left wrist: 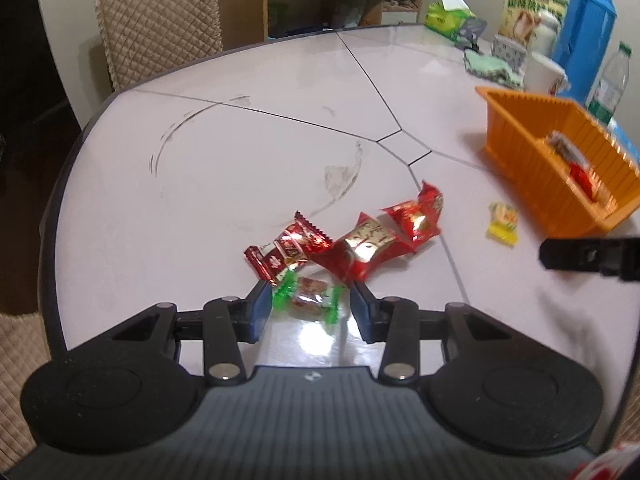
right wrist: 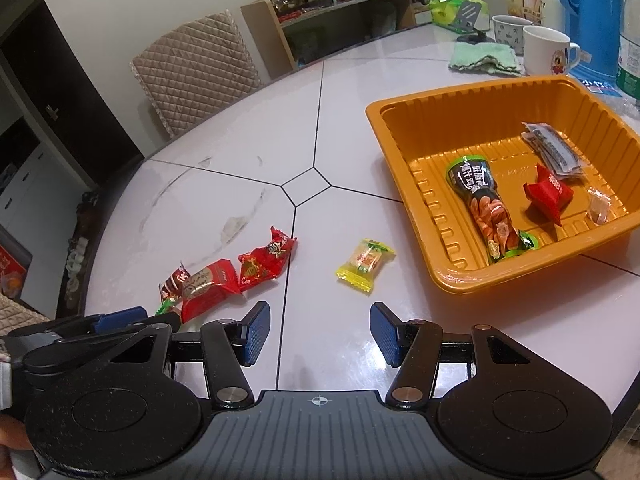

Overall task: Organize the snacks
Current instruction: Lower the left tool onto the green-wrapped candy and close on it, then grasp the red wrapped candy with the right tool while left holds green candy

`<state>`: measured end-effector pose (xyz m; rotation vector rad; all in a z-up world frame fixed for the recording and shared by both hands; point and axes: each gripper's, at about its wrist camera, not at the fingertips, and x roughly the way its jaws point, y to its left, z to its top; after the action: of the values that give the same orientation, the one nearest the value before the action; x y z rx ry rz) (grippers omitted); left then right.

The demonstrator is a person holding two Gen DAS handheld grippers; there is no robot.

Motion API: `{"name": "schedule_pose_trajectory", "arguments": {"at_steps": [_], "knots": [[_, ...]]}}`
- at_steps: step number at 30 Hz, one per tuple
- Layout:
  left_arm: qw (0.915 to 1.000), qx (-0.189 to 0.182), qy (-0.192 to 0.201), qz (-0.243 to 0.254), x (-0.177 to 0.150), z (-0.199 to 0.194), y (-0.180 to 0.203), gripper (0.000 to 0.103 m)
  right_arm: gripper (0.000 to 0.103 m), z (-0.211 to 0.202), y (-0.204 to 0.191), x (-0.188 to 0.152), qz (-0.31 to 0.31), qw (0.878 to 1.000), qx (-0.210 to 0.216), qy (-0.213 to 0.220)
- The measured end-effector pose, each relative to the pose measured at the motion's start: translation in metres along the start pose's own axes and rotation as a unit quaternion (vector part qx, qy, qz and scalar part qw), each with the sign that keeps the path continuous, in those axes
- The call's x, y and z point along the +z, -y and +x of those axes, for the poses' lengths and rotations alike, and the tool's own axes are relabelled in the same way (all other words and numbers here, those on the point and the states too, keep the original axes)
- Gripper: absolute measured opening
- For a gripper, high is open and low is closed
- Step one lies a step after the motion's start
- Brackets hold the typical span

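My left gripper (left wrist: 309, 294) is open low over the table, its blue pads on either side of a green-wrapped candy (left wrist: 310, 300) that lies between them; the pads do not press it. Just beyond lie three red snack packets (left wrist: 288, 254) (left wrist: 366, 246) (left wrist: 416, 216). A yellow candy (right wrist: 365, 266) rests on the table ahead of my right gripper (right wrist: 320, 312), which is open with nothing between its fingers. The orange tray (right wrist: 400, 168) at the right holds a long dark-green snack pack (right wrist: 486, 208), a red packet (right wrist: 546, 196), a grey packet (right wrist: 554, 148) and a small clear candy (right wrist: 599, 208).
Two mugs (right wrist: 544, 52), a green cloth (right wrist: 484, 58), a blue jug (right wrist: 588, 12), a water bottle (left wrist: 610, 80) and a tissue pack (right wrist: 460, 8) crowd the far right of the table. A quilted chair (right wrist: 196, 72) stands at the far edge. The table's rounded rim (left wrist: 60, 184) runs along the left.
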<state>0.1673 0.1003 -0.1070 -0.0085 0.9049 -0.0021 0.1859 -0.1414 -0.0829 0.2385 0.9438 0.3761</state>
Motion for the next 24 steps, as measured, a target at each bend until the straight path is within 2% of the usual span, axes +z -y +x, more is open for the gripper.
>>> {"name": "schedule_pose_trajectory", "arguments": {"at_steps": [9, 15, 24], "knots": [[0.9993, 0.001, -0.01, 0.035, -0.002, 0.015, 0.0, 0.037, 0.056, 0.007, 0.002, 0.002, 0.005, 1.0, -0.003, -0.007], [0.9985, -0.001, -0.002, 0.055, -0.004, 0.014, 0.003, 0.026, 0.056, 0.012, 0.0, 0.002, 0.003, 1.0, -0.002, -0.012], [0.9991, 0.001, -0.002, 0.043, -0.003, 0.009, -0.002, 0.024, 0.056, 0.02, -0.006, 0.004, -0.013, 1.0, 0.003, -0.016]]}}
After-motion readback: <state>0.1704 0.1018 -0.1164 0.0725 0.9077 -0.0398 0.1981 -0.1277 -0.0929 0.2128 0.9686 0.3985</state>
